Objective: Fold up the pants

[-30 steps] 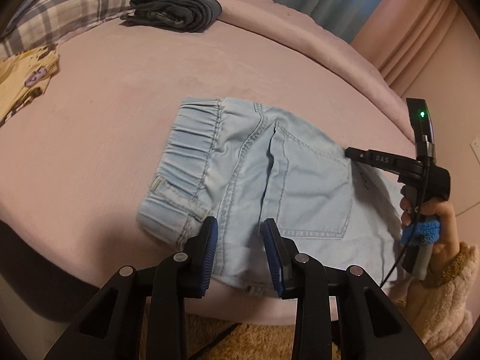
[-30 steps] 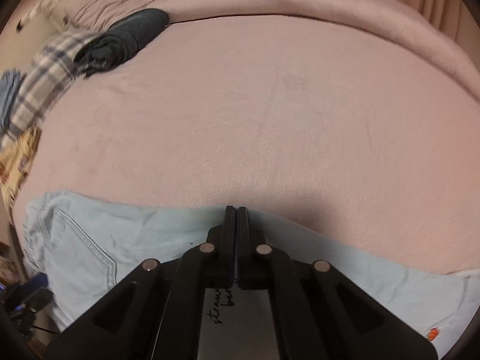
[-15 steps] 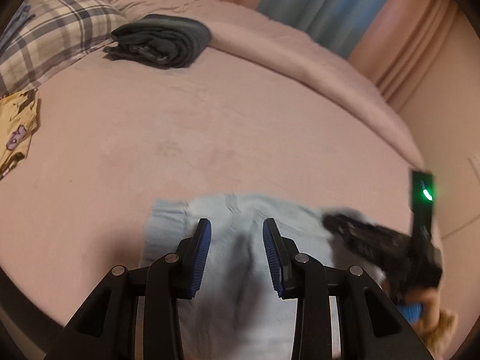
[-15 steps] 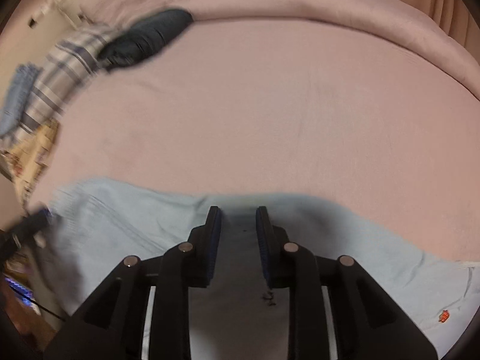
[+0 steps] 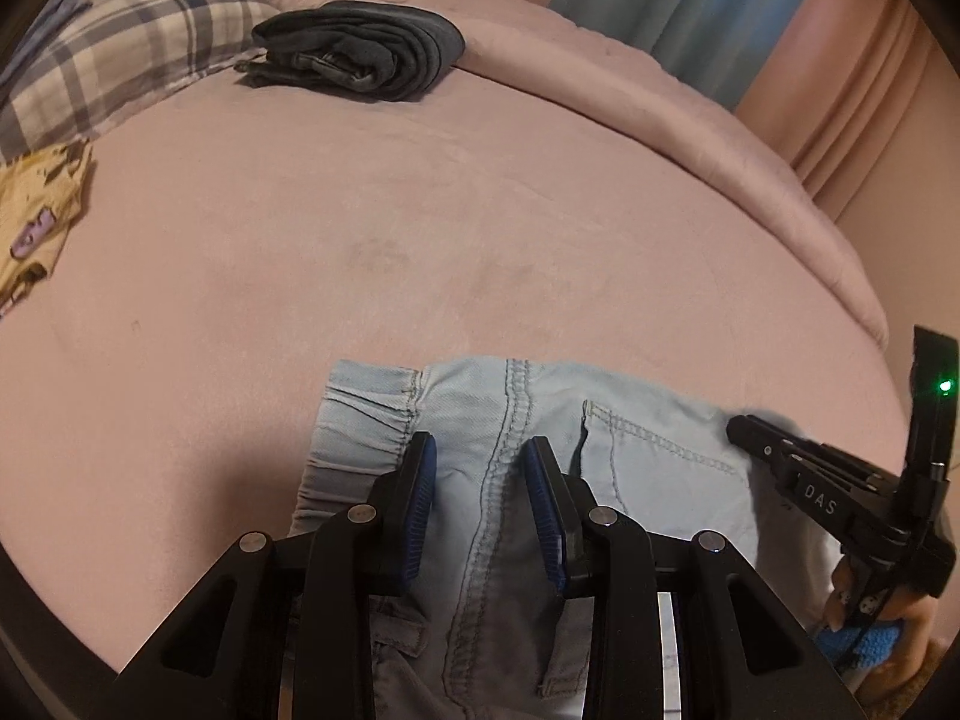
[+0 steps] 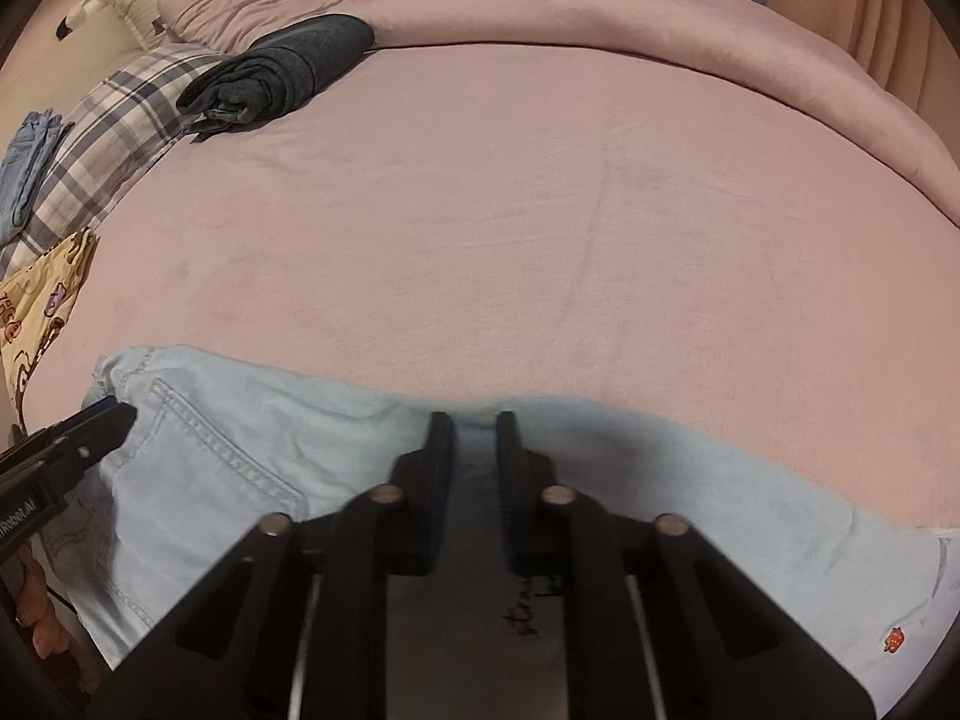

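Note:
Light blue denim pants [image 5: 630, 456] lie flat on the pink bed near its front edge, waistband to the left, back pocket up. They also show in the right wrist view [image 6: 252, 450], stretching across to the right. My left gripper [image 5: 480, 450] is open, its blue-padded fingers either side of the centre seam just behind the waistband. My right gripper [image 6: 474, 420] is open over the far edge of the leg; it also shows in the left wrist view [image 5: 744, 429], beside the pocket. Neither gripper holds cloth.
A folded dark grey garment [image 5: 360, 54] lies at the back of the pink bed [image 5: 420, 210]. A plaid pillow [image 5: 132, 42] and a yellow patterned cloth [image 5: 36, 228] lie at the left. Curtains [image 5: 690, 6] hang behind.
My right gripper has opened and let go of the pants' edge. Both grippers have moved forward low over the pants, the left one now at the waistband seam.

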### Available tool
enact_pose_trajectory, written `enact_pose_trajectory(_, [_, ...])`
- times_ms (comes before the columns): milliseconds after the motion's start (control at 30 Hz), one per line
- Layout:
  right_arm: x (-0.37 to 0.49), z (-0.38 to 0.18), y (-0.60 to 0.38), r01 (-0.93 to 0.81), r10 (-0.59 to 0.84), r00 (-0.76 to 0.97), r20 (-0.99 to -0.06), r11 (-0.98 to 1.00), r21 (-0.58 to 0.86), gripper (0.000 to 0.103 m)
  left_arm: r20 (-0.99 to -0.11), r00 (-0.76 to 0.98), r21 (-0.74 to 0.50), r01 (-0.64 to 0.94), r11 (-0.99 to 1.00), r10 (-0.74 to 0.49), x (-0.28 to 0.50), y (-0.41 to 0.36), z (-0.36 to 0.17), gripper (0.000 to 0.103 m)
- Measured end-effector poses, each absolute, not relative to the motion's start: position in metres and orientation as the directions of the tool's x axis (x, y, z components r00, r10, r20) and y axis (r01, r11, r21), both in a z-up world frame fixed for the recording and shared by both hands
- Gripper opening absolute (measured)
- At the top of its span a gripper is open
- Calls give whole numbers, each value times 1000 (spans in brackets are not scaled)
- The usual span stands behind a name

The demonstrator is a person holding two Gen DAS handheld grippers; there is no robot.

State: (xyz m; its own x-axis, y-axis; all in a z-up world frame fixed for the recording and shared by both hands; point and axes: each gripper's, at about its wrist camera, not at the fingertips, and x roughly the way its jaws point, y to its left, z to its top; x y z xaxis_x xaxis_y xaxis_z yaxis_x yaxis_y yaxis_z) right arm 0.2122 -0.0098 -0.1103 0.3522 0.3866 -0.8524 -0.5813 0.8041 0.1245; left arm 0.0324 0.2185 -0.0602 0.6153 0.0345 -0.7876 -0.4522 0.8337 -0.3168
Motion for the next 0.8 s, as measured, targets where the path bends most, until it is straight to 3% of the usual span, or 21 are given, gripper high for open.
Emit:
enact_pose_trajectory(200, [222,-110,-24,-545,438,311,-843,809,219,0,-791,611,-324,-454,830,25,37,219,-60,34])
enact_pose_trajectory(300, [221,-107,-29,-514,343,414,-843,852,95,0,-790,612,-323,-453,831,26,37,219,-60,34])
enact_pose_trajectory(433, [229,-113,-36,-517,335,408,-849,851,87,0,-790,613,-330,-458,825,25,38,220,-60,34])
enact_pose_trajectory(500, [229,-111,-36,-499,271,453,-849,866,10,0,-789,613,-323,-464,825,36,37,220,-59,34])
enact_pose_trajectory(567, [230,-107,-42,-467,228,479,-848,884,-26,14,-792,609,-325,-476,817,40,33,217,-51,34])
enact_pose_trajectory(667, [226,-91,-65,-468,349,420,-838,874,129,23,-760,650,-377,-440,815,-1,24,205,-28,34])
enact_pose_trajectory(733, [214,-78,-80,-472,392,413,-822,864,175,44,-750,661,-376,-400,836,-21,18,189,-13,34])
enact_pose_trajectory(800, [194,-61,-98,-484,415,444,-794,857,178,50,-743,668,-372,-369,852,-35,12,172,-5,34])
